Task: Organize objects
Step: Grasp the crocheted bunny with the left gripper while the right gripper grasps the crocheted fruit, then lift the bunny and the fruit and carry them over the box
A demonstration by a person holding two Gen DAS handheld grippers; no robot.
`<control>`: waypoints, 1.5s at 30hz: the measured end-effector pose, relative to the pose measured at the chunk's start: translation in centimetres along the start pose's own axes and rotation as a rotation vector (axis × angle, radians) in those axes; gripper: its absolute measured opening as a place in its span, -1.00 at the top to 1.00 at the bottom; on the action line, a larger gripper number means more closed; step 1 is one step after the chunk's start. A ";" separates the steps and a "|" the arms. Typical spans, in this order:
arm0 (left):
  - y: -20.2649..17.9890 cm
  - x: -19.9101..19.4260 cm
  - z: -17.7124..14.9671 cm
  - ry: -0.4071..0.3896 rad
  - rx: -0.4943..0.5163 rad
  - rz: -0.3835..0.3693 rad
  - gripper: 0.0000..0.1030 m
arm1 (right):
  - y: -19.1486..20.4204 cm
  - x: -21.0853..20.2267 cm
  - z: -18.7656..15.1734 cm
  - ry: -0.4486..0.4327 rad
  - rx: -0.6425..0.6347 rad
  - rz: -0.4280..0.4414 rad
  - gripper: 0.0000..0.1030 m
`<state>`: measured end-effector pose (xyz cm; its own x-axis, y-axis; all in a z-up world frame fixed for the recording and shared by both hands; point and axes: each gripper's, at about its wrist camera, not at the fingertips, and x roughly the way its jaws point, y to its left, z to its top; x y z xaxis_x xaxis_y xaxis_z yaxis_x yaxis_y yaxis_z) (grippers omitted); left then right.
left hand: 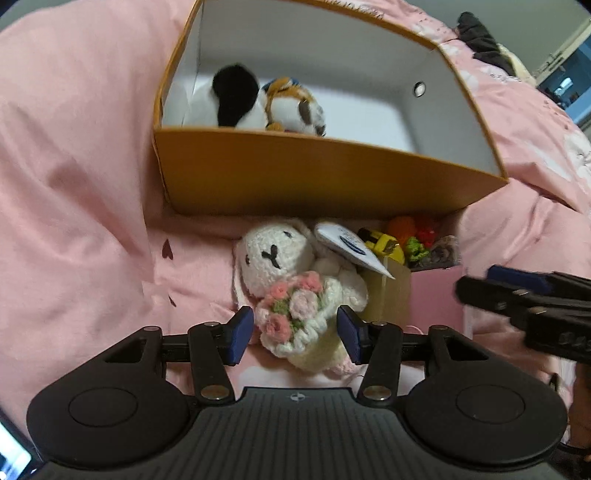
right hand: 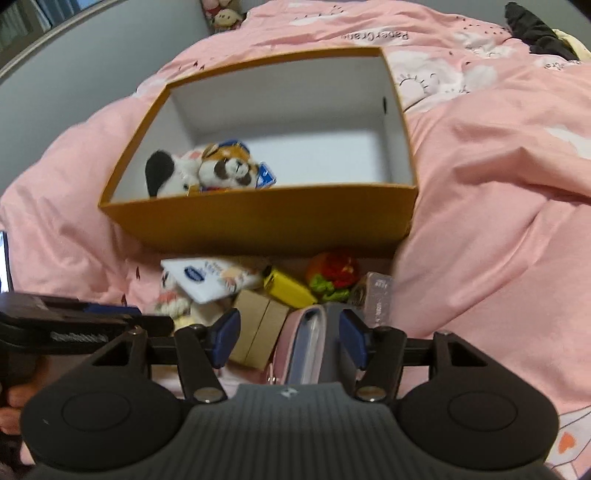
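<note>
An orange box (left hand: 295, 173) with a white inside stands on the pink bed; it also shows in the right wrist view (right hand: 266, 218). In it lie a black-and-white plush (left hand: 232, 99) and a brown-and-white plush (left hand: 295, 107). A white crocheted bunny (left hand: 291, 273) with a pink bouquet lies before the box. My left gripper (left hand: 295, 332) is open, its blue pads on either side of the bunny's lower body. My right gripper (right hand: 290, 338) is open over a pink case (right hand: 306, 343) and a cardboard box (right hand: 258, 328).
Beside the bunny lie a white card (left hand: 351, 247), a yellow object (right hand: 290, 290), an orange-red crocheted toy (right hand: 334, 273) and a small clear box (right hand: 376, 295). Pink bedding (left hand: 74, 184) rises around them. Dark clothes (right hand: 535, 29) lie far back. The right gripper shows in the left wrist view (left hand: 524, 302).
</note>
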<state>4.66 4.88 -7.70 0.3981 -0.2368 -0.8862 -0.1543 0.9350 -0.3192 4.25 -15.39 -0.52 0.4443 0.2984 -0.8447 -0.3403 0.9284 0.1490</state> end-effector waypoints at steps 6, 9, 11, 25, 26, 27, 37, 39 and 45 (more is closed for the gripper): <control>0.2 1.5 0.5 0.037 -0.019 -0.023 -0.29 | -0.4 1.5 1.9 0.001 0.002 -0.042 -0.04; 0.3 2.3 0.5 0.062 -0.017 -0.033 -0.32 | -0.7 3.3 3.0 0.035 -0.009 -0.054 0.13; 0.5 2.6 0.5 0.072 -0.026 -0.043 -0.32 | -1.0 4.6 3.7 0.064 -0.011 -0.052 0.18; 0.4 4.5 1.6 0.117 -0.009 -0.046 -0.45 | -2.0 11.4 5.7 0.220 -0.049 -0.052 0.04; 0.5 4.7 1.6 0.122 -0.008 -0.047 -0.47 | -2.0 11.7 5.7 0.225 -0.048 -0.050 0.01; 0.5 4.8 1.7 0.126 -0.009 -0.049 -0.48 | -1.9 12.0 5.7 0.231 -0.050 -0.051 0.01; 0.4 5.7 2.1 0.164 0.011 -0.057 -0.50 | -0.5 7.6 4.7 0.072 -0.015 -0.055 0.07; 0.3 5.6 2.2 0.170 0.017 -0.057 -0.47 | -0.2 6.1 4.0 0.027 0.022 -0.065 0.07; -0.6 4.3 2.1 0.165 0.059 -0.022 -0.21 | 0.1 2.3 2.5 -0.102 0.108 -0.066 0.07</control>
<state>8.32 3.88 -10.63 0.2464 -0.2929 -0.9239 -0.0915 0.9420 -0.3230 7.34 -14.06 -1.19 0.5466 0.2516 -0.7987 -0.2188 0.9636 0.1538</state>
